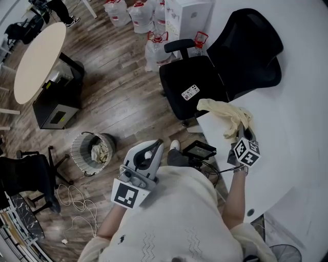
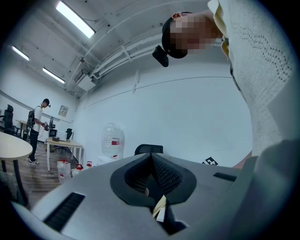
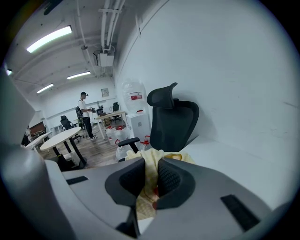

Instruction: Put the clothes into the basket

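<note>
A pale yellow cloth (image 1: 226,113) lies bunched at the near corner of the white table (image 1: 297,128). My right gripper (image 1: 240,132) is shut on its near edge, and the fabric (image 3: 149,165) shows pinched between the dark pads (image 3: 171,178) in the right gripper view. The wire basket (image 1: 82,146) stands on the wooden floor to the left, with a light garment (image 1: 99,152) in it. My left gripper (image 1: 155,147) hangs beside the person's lap, between basket and table. Its jaws (image 2: 151,161) are shut with nothing between them.
A black office chair (image 1: 205,77) stands against the table just beyond the cloth. Water bottles (image 1: 141,15) and a white box are behind it. A round table (image 1: 38,59), a black cabinet (image 1: 56,110) and loose cables (image 1: 77,204) surround the basket.
</note>
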